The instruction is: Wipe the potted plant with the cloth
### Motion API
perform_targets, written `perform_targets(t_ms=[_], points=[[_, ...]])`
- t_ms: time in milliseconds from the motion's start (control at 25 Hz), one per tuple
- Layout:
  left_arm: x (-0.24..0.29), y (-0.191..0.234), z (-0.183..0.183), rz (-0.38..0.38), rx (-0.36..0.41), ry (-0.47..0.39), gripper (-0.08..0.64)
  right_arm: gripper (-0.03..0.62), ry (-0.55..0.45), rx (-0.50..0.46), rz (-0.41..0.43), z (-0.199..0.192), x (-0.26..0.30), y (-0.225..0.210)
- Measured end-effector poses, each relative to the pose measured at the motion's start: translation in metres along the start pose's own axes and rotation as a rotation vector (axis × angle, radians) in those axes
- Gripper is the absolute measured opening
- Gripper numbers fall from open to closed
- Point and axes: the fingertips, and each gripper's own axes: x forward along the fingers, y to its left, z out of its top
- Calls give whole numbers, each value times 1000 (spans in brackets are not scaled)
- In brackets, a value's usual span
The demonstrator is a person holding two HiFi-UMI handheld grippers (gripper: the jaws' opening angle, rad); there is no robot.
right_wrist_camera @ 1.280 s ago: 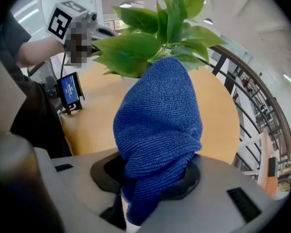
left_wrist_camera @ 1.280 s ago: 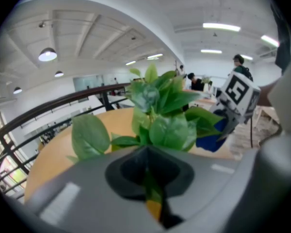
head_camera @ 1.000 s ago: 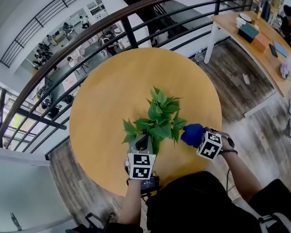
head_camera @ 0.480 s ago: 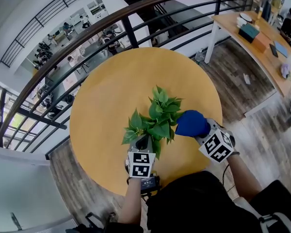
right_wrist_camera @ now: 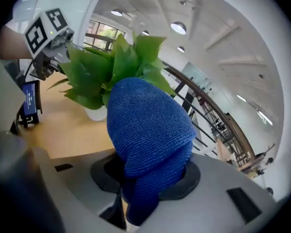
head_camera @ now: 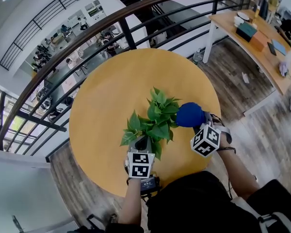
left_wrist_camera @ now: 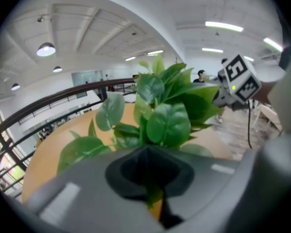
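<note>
A leafy green potted plant (head_camera: 156, 118) stands near the front of the round yellow table (head_camera: 106, 86). Its white pot (right_wrist_camera: 95, 112) shows only in the right gripper view. My left gripper (head_camera: 143, 143) is at the plant's near side, shut on a leaf (left_wrist_camera: 153, 196) that runs down between its jaws. My right gripper (head_camera: 200, 126) is shut on a bunched blue cloth (head_camera: 190, 114). The cloth (right_wrist_camera: 148, 130) rests against the leaves on the plant's right side.
A dark metal railing (head_camera: 136, 8) curves behind the table, with a drop to a lower floor beyond. A wooden desk (head_camera: 254, 38) with boxes stands at the upper right. Wooden floor surrounds the table.
My right gripper has lifted with the cloth, moving from low at the plant's right up to its upper right leaves. The left gripper has kept still.
</note>
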Motion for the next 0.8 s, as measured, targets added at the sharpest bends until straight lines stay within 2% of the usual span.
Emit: perform_targets(t_ms=[120, 200, 280, 400, 520, 600, 800], points=[[1, 0, 0, -3, 8, 0, 2, 150, 19, 149, 9, -17, 10, -8], [1, 0, 0, -3, 11, -1, 2, 150, 14, 250, -17, -25, 9, -24], [0, 1, 0, 1, 12, 2, 2, 150, 11, 277, -40, -30, 4, -34], [0, 0, 0, -2, 9, 6, 2, 150, -81, 229, -7, -18, -15, -20], [0, 0, 0, 2, 11, 5, 2, 150, -170, 187, 53, -2, -26, 18], [-1, 0, 0, 0, 7, 4, 2, 150, -144, 174, 109, -4, -17, 48], [-1, 2, -2, -6, 1, 8, 2, 150, 62, 33, 244, -42, 18, 111]])
